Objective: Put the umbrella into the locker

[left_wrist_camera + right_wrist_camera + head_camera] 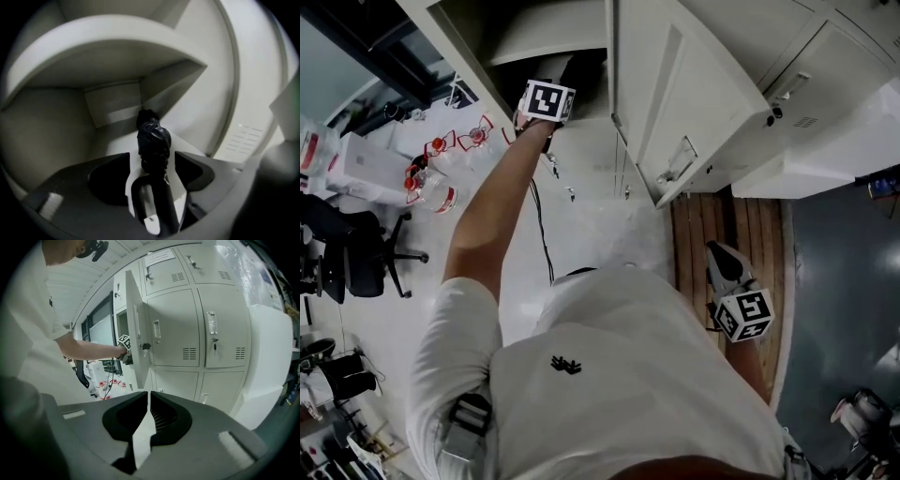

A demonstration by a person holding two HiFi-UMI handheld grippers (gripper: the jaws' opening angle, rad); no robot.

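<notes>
Pale locker floor [186,143] bears the black umbrella [153,142].

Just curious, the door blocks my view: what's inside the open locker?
A black folded umbrella lies on its floor under a shelf, between the open jaws of the left gripper. That gripper hides the floor's front.

- One umbrella [152,138], black and folded.
- Two grippers: the left gripper [152,158] and the right gripper [149,397].
- Two marker cubes: the left cube [547,100] and the right cube [744,316].
- One open locker door [675,103].
- Six closed locker doors [173,329], in three rows of two beside the open one.
- One office chair [356,253].
- One person [609,375].
- Red-capped bottles [431,183] on the floor: several, too small to count.
</notes>
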